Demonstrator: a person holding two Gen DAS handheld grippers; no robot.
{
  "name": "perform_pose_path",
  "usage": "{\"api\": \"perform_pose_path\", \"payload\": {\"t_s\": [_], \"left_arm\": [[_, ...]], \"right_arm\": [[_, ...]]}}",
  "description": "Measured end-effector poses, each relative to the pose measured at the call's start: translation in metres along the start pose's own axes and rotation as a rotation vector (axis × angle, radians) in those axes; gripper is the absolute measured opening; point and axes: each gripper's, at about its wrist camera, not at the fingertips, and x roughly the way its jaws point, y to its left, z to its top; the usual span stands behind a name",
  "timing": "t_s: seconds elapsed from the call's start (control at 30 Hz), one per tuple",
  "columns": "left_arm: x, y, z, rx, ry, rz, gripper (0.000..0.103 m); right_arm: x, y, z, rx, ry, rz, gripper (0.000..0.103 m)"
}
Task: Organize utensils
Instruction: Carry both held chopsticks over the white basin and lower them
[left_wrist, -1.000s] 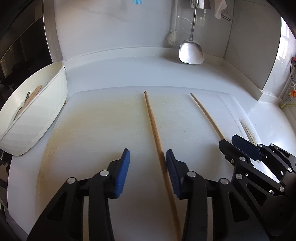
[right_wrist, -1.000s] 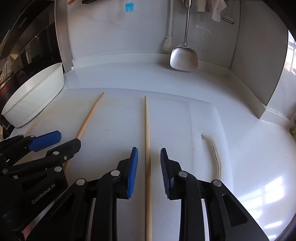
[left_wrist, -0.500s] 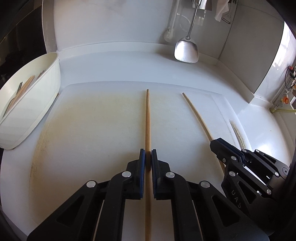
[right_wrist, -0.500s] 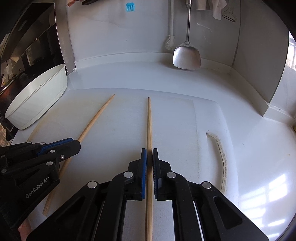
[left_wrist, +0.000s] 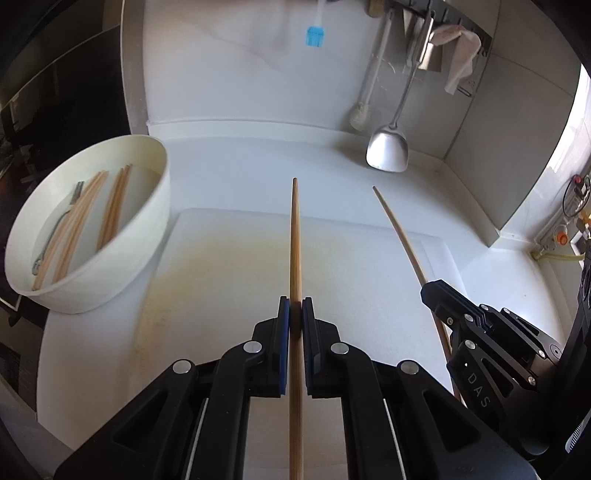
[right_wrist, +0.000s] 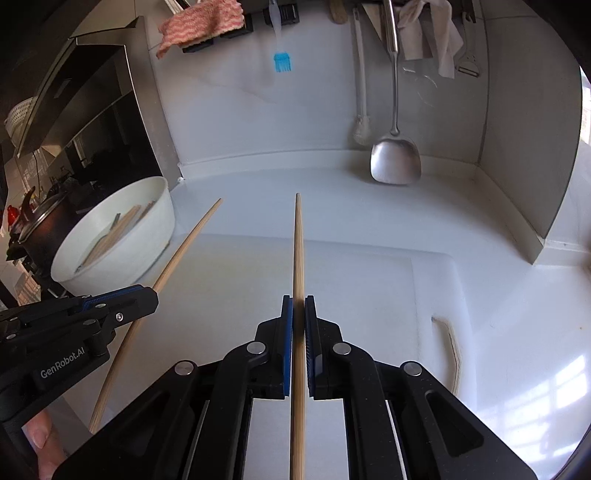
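My left gripper is shut on a long wooden chopstick and holds it lifted above the white cutting board. My right gripper is shut on a second wooden chopstick, also lifted. Each gripper shows in the other's view: the right gripper with its chopstick, the left gripper with its chopstick. A white bowl at the left holds several chopsticks and a metal fork; it also shows in the right wrist view.
A metal spatula hangs against the back wall, with a white brush beside it and a blue silicone brush higher up. A dark pot stands left of the bowl. The counter corner wall rises at the right.
Both grippers closed on their chopsticks, then lifted them off the cutting board. The views have risen, so the bowl's inside now shows.
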Motion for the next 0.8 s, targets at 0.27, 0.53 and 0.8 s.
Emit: {"api": "perform_pose_path", "payload": {"t_s": [0.27,0.53,0.8], "left_arm": [[-0.055,0.079,0.041,-0.098,-0.039,0.083,0.007],[-0.066,0.200,0.087,-0.102,-0.064,0.133,0.007],[-0.032,0.288,0.106,-0.119,0.018,0.148,0.007]], "right_arm": [[-0.015,0.080,0.060,-0.075,-0.036,0.096,0.006],[0.025,0.185,0.099,-0.066,-0.034,0.113,0.006],[0.088,0.262,0.114,-0.013,0.035,0.121,0.006]]}}
